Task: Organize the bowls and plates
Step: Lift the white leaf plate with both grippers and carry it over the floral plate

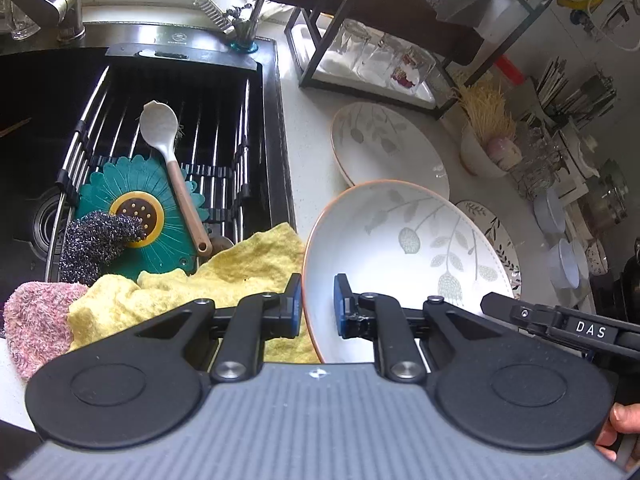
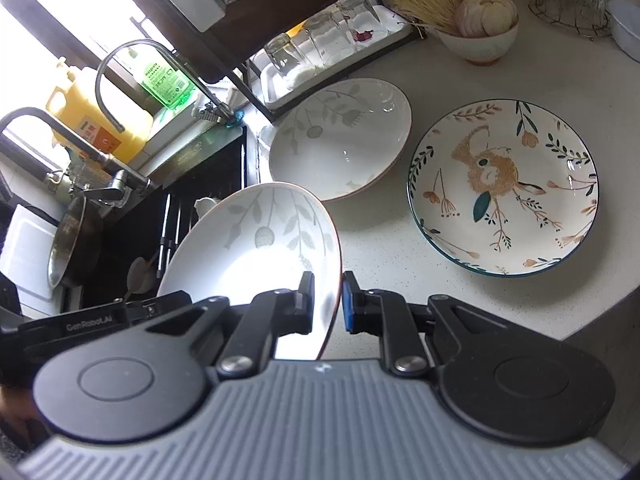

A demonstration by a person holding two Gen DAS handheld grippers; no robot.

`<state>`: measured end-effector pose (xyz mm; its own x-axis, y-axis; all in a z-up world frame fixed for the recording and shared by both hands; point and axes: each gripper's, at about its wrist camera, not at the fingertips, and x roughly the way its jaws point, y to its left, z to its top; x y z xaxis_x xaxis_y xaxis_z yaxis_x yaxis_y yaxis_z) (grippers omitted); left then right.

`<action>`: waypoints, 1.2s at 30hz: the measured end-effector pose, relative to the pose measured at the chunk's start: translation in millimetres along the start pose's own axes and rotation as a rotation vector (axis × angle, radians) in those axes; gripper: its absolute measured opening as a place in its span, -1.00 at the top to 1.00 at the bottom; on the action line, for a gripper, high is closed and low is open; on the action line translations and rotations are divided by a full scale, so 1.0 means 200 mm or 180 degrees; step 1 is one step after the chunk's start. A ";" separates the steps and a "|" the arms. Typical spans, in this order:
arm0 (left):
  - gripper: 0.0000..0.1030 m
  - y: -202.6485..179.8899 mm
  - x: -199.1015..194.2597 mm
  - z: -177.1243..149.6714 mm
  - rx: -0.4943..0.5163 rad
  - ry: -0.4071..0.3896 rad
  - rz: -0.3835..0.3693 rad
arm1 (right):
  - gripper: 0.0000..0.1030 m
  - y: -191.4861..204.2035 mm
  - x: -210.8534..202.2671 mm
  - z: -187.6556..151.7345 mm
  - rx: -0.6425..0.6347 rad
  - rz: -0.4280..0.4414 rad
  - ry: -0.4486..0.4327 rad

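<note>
Both grippers hold one white plate with grey leaves and an orange rim [image 1: 400, 248] [image 2: 256, 248], lifted and tilted above the counter edge by the sink. My left gripper [image 1: 318, 300] is shut on the plate's left rim, one pad outside and one inside. At the opposite rim, my right gripper [image 2: 328, 300] is shut the same way. A matching leaf plate [image 1: 388, 144] [image 2: 340, 140] lies flat on the counter behind. To the right of that one sits a floral plate with a bird [image 2: 504, 188], partly hidden by the held plate in the left wrist view.
The black sink [image 1: 272, 128] holds a rack with a spoon [image 1: 164, 132], a teal flower mat and a scrubber [image 1: 96, 240]. Yellow cloth [image 1: 224, 276] drapes its near edge. A rack of glasses [image 2: 320, 48], a bowl with garlic [image 2: 480, 28] and small bowls [image 1: 560, 256] line the counter.
</note>
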<state>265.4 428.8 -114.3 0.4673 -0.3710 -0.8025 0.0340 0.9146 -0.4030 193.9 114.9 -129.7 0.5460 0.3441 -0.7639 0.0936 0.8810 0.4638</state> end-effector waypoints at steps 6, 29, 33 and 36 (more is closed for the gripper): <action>0.64 -0.03 -0.07 0.06 -0.0067 -0.0140 -0.0071 | 0.67 0.05 -0.05 0.04 -0.0153 0.0018 -0.0066; 0.65 -0.58 0.05 0.11 -0.0102 -0.0395 -0.0040 | 0.67 -0.30 -0.25 0.37 -0.0440 0.0159 -0.0249; 0.65 -0.66 0.13 0.06 -0.0190 -0.0403 0.0046 | 0.67 -0.41 -0.23 0.43 -0.0533 0.0186 -0.0180; 0.65 -0.72 0.20 0.02 -0.0286 -0.0430 0.0121 | 0.67 -0.48 -0.20 0.47 -0.0643 0.0206 -0.0085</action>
<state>282.0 282.9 -86.1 0.5815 -0.3060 -0.7538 -0.0623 0.9071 -0.4162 240.5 -13.8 -100.9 0.5675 0.3956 -0.7221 -0.1097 0.9055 0.4099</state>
